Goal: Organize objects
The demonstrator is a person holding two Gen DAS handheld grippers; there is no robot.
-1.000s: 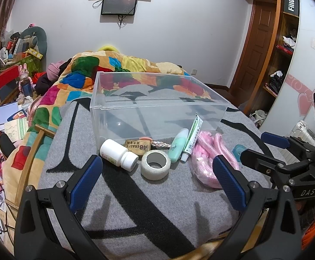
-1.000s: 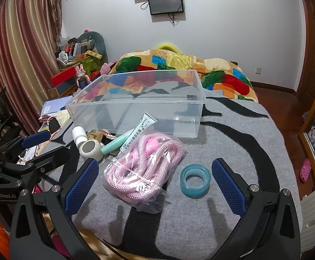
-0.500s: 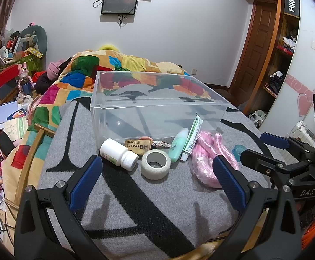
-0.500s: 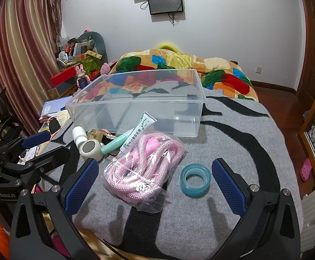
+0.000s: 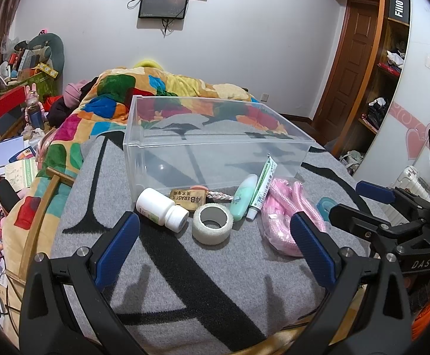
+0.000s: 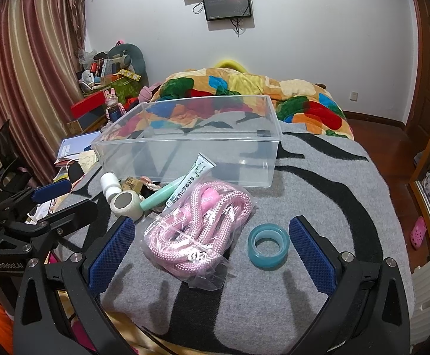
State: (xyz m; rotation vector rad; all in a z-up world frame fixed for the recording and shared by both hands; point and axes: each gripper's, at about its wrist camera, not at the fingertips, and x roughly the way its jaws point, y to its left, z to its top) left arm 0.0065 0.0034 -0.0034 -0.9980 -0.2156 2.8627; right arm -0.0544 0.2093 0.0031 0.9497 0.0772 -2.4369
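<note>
An empty clear plastic bin [image 5: 215, 151] [image 6: 191, 145] sits on a grey blanket. In front of it lie a white pill bottle [image 5: 161, 209], an eraser [image 5: 187, 198], a white tape roll [image 5: 212, 227] [image 6: 126, 204], a green tube [image 5: 243, 196], a white ointment tube [image 5: 263, 188] [image 6: 191, 182], a bagged pink rope [image 6: 198, 230] [image 5: 280, 216] and a teal tape ring [image 6: 268, 246]. My left gripper [image 5: 215, 251] is open, low before the white tape roll. My right gripper [image 6: 210, 254] is open, its pads either side of the rope bag and teal ring.
A colourful quilt [image 5: 144, 94] lies behind the bin. Clutter, books and boxes [image 5: 11, 153] fill the floor at left. A wooden door and shelves [image 5: 363, 68] stand at right. The blanket's front edge is just under both grippers.
</note>
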